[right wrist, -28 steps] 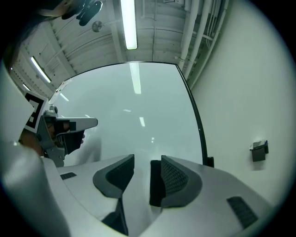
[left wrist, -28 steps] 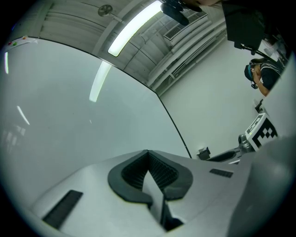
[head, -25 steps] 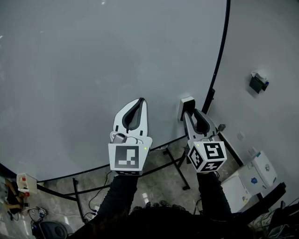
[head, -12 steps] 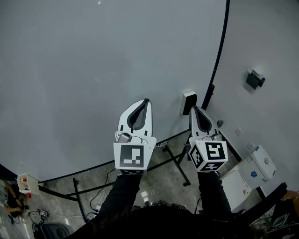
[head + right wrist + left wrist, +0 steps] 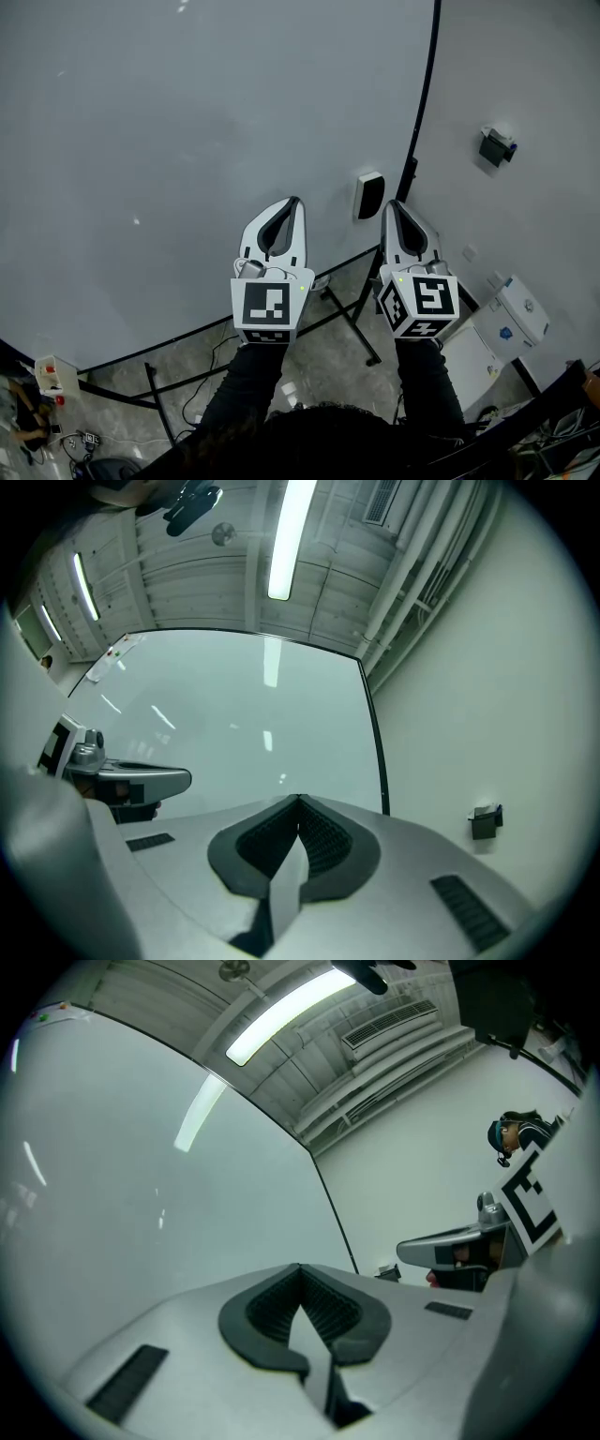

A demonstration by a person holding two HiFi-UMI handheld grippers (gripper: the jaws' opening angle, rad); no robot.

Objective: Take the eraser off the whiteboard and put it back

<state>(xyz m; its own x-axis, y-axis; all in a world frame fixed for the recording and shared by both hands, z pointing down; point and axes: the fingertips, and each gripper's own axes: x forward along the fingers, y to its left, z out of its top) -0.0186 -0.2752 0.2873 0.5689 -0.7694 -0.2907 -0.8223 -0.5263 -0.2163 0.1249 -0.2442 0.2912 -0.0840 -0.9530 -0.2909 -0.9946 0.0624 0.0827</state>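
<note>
The eraser (image 5: pixel 368 195) sits upright, lengthwise vertical, on the whiteboard (image 5: pixel 187 141).

The broad glossy whiteboard (image 5: pixel 187 141) is pale grey-white, framed in thin black. By its right edge the small slab eraser (image 5: pixel 368 195) is black, rimmed white. Below the whiteboard, the left gripper (image 5: pixel 293 201) and right gripper (image 5: pixel 392 204) are white plastic (their cubes (image 5: pixel 264 309) bear black-and-white square markers).

The right gripper (image 5: pixel 394 206), whose jaws stood apart at the white-framed black rectangular eraser (image 5: pixel 369 195) a second ago, has closed empty and now sits just right of it.
</note>
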